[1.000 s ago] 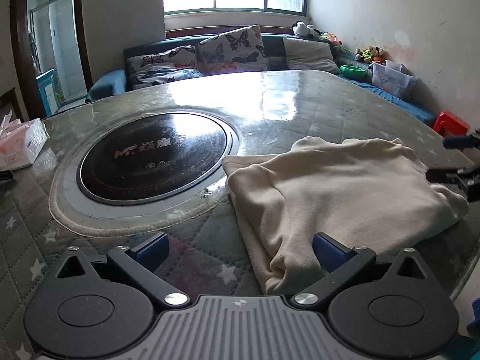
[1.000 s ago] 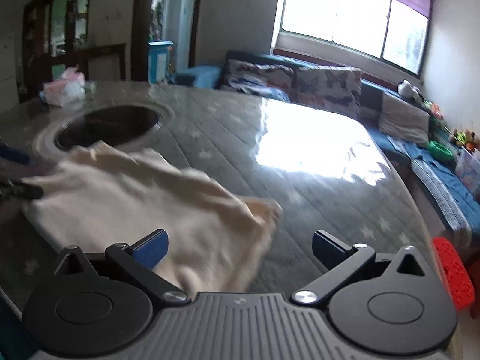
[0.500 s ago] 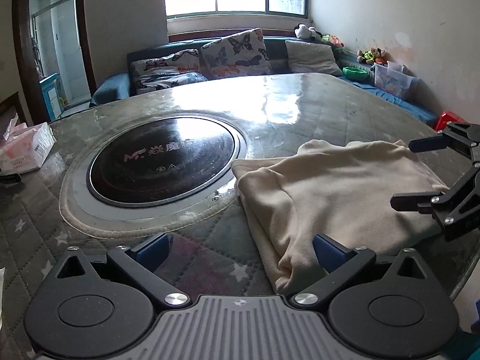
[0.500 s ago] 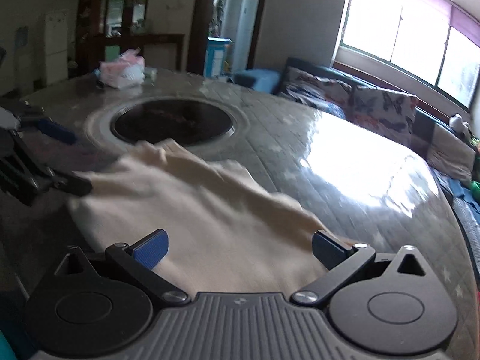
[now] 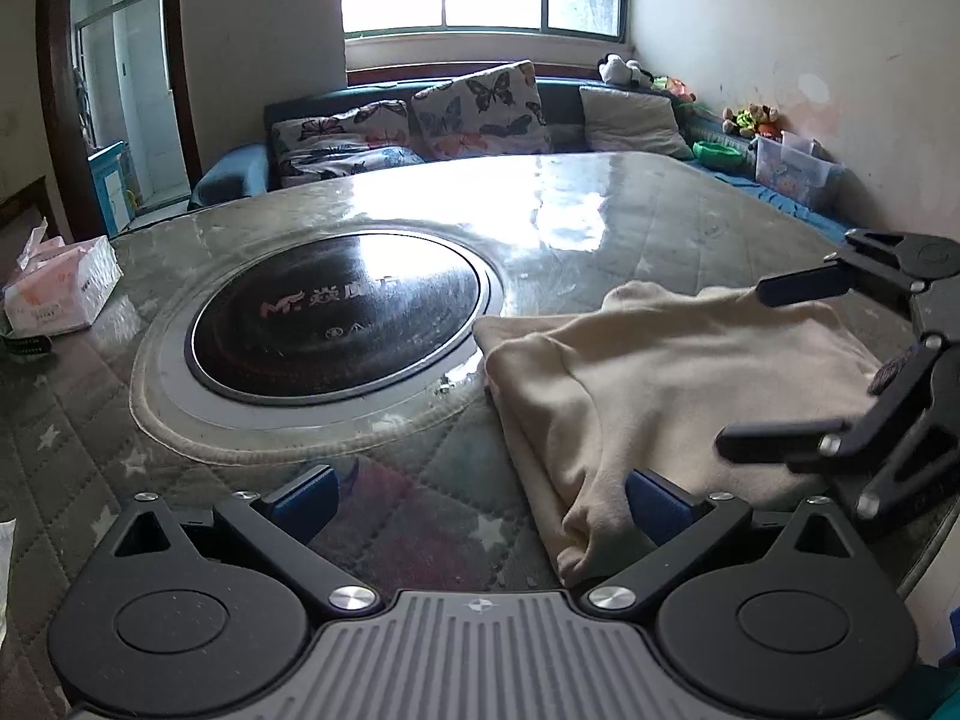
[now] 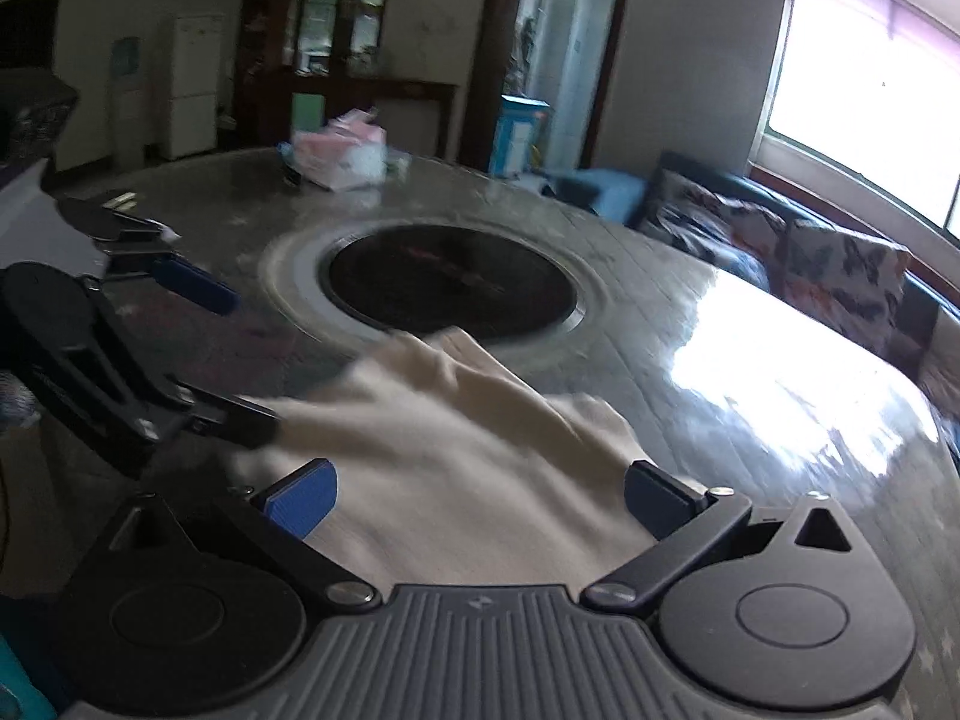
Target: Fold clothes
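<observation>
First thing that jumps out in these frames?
The cream garment lies folded on the near right part of the quilted table, its far corner reaching the rim of the round black cooktop set in the table's middle. Both the left gripper and right gripper are open at the garment's edges.

Home living room: sofa [image 5: 420,138] (butterfly cushions [image 5: 480,108]), hotpot table [image 5: 600,228].
</observation>
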Action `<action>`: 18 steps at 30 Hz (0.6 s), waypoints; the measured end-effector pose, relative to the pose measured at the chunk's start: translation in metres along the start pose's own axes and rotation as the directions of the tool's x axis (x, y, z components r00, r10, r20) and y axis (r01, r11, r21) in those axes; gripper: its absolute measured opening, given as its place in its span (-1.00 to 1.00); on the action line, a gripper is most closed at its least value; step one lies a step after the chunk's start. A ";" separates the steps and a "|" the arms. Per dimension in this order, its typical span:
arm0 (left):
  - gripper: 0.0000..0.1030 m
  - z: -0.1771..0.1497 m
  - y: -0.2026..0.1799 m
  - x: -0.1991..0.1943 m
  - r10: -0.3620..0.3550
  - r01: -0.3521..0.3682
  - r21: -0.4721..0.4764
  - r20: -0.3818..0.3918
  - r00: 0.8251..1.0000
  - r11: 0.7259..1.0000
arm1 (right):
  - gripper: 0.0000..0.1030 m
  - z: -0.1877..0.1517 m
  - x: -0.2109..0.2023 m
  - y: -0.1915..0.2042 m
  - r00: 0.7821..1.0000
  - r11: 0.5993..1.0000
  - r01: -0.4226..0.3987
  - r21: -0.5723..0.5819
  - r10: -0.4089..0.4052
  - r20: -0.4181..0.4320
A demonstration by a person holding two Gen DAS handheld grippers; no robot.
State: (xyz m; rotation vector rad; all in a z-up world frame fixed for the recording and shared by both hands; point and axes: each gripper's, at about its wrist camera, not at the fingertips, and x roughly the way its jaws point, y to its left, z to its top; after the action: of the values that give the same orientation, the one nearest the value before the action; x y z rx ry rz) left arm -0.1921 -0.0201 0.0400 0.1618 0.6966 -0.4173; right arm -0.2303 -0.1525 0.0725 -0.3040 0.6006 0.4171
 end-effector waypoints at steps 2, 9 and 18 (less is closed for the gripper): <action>1.00 -0.002 0.000 0.004 0.002 -0.002 -0.001 -0.017 1.000 1.000 | 1.00 0.000 0.010 0.010 1.000 0.999 -0.016 -0.029 0.016 -0.021; 1.00 0.005 0.001 0.002 -0.001 0.001 0.005 -0.004 1.000 1.000 | 1.00 0.000 0.010 0.011 0.999 0.998 -0.028 -0.051 0.027 -0.022; 0.97 0.034 -0.018 0.019 -0.032 0.031 0.027 0.056 0.998 0.999 | 1.00 -0.013 0.019 -0.031 0.995 0.987 0.008 0.158 0.008 -0.100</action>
State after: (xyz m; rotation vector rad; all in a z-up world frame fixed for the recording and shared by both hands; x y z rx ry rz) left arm -0.1667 -0.0523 0.0535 0.1635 0.6394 -0.4595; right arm -0.2080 -0.1796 0.0552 -0.1738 0.7285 0.3534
